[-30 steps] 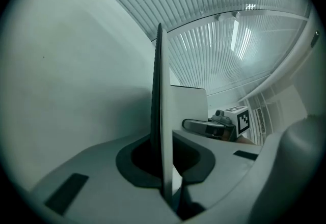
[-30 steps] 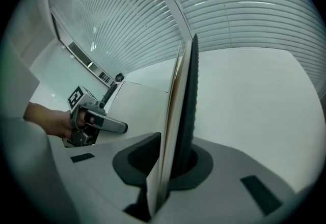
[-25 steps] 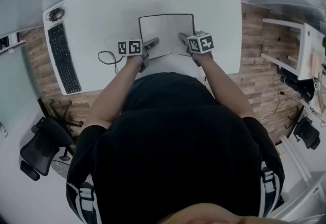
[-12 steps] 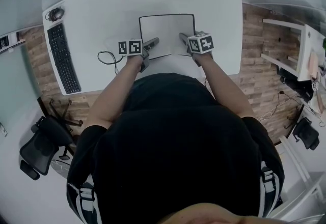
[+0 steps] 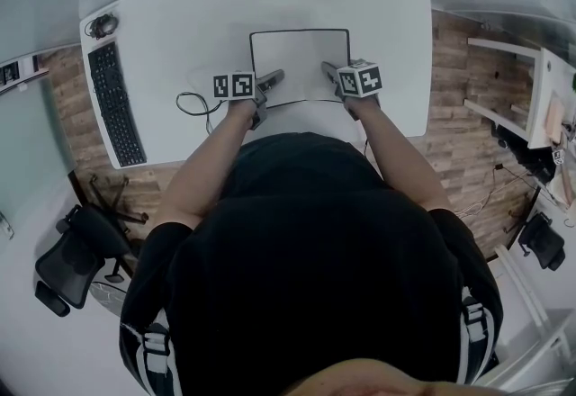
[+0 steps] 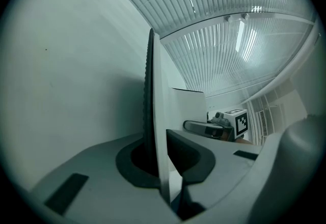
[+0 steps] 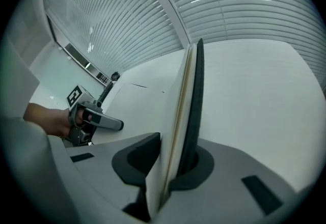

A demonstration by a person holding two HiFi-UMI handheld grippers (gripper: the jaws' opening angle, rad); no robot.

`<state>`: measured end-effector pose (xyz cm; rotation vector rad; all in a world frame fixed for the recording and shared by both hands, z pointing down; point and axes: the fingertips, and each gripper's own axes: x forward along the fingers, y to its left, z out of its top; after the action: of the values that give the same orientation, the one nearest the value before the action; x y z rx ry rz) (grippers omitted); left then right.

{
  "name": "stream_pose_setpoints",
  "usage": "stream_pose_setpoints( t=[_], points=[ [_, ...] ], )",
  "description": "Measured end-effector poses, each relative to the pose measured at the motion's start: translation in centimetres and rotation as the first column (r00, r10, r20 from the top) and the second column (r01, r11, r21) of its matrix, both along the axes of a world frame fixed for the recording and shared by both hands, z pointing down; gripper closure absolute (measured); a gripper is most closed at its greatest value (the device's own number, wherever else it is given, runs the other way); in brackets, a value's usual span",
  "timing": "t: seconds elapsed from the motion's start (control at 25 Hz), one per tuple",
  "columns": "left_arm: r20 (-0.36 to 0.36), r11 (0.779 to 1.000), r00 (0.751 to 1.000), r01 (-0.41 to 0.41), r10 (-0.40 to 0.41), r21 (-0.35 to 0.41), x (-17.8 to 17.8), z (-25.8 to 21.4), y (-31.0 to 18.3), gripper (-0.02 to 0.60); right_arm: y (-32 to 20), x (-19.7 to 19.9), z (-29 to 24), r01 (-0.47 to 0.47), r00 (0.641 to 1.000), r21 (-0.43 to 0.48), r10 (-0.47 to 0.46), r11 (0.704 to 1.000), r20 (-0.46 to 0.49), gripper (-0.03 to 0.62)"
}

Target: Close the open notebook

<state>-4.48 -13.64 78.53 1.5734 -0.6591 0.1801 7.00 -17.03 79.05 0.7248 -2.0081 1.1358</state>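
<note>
**Both grippers clamped on the notebook's near corners, no fold begun**

In the head view we see almost no change over the last second. The left gripper [image 5: 274, 75] and right gripper [image 5: 328, 68] sit at the same near corners of the notebook [image 5: 300, 57], which lies open and flat mid-desk [image 5: 180, 16]. We judge the closing has not started.

In the left gripper view, the jaws pinch the near left edge, black cover and white page together.

In the right gripper view, the jaws grip the near right edge, a thicker pale stack against dark cover. The pages look blank inside a thin black border. We cannot tell where the spine runs.
</note>
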Motion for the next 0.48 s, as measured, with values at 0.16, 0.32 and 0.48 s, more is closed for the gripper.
stream_pose_setpoints(
  t=[0.16, 0.32, 0.48],
  points=[
    [0.004, 1.0, 1.0, 0.006, -0.006, 0.0, -0.2, 0.1, 0.1, 0.532, 0.1, 0.1, 0.1, -0.021, 0.999, -0.001, 0.021, 1.0, 0.043, 0.505],
    [0.011, 1.0, 1.0, 0.005, -0.005, -0.001, -0.3, 0.2, 0.0, 0.532, -0.1, 0.7, 0.4, -0.06, 0.996, -0.014, 0.061, 0.998, 0.065, 0.487],
    [0.005, 1.0, 1.0, 0.015, -0.015, -0.011, -0.4, 0.3, 0.2, 0.532, -0.4, 2.0, 0.3, -0.093, 0.995, -0.005, 0.093, 0.996, 0.041, 0.47]
  ],
)
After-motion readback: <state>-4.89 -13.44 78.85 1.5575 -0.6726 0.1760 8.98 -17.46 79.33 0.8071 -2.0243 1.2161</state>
